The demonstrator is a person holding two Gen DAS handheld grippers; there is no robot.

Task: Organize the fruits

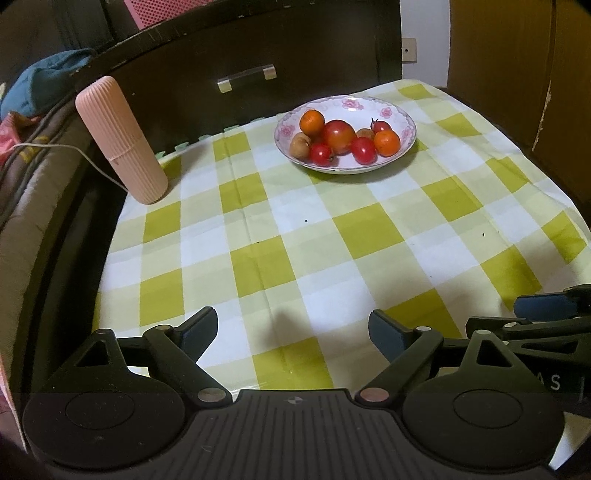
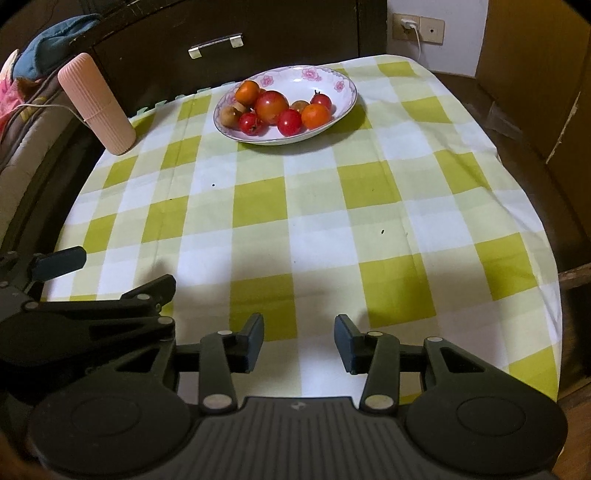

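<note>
- Left gripper (image 1: 291, 328): jaws spread wide, nothing btwn them, only bare cloth below. Pads (image 1: 199, 332) dark blue, hovering over near edge of table, angled down.
- Right gripper (image 2: 299, 341): jaws partway apart, narrower gap than left, nothing held. Pads (image 2: 253, 341) clear of cloth; faint shadows under them.
- Both grippers side by side at near end; each shows at the edge of the other's view.
- Tablecloth (image 2: 332, 206): yellow-green & white check, covers whole top, a few creases, some small dark specks. Middle area bare.
- Bowl (image 2: 345, 83): white, shallow, pink flower pattern on rim, sits at far end of cloth, well apart from both grippers.
- Fruits in bowl, all bunched together & touching: large red-orange tomato (image 2: 271, 106) in centre; two orange round fruits (image 2: 316, 115), one far-left, one near-right; approx. three small red tomatoes (image 2: 289, 122); brownish fruit (image 2: 228, 115) at left edge, another brown one partly hidden behind.
- No fruit seen on cloth outside bowl.
- Pink ribbed cylinder (image 2: 96, 103): far-left corner, leaning, base on cloth edge. White cable (image 1: 81, 155) runs behind it.
- Dark cabinet w/ metal handle (image 2: 216, 45) behind table.
- Wall socket (image 2: 417, 27) w/ plug, far right. Cardboard box (image 2: 535, 74) at right.
- Blue fabric (image 1: 40, 85) heaped far left.
</note>
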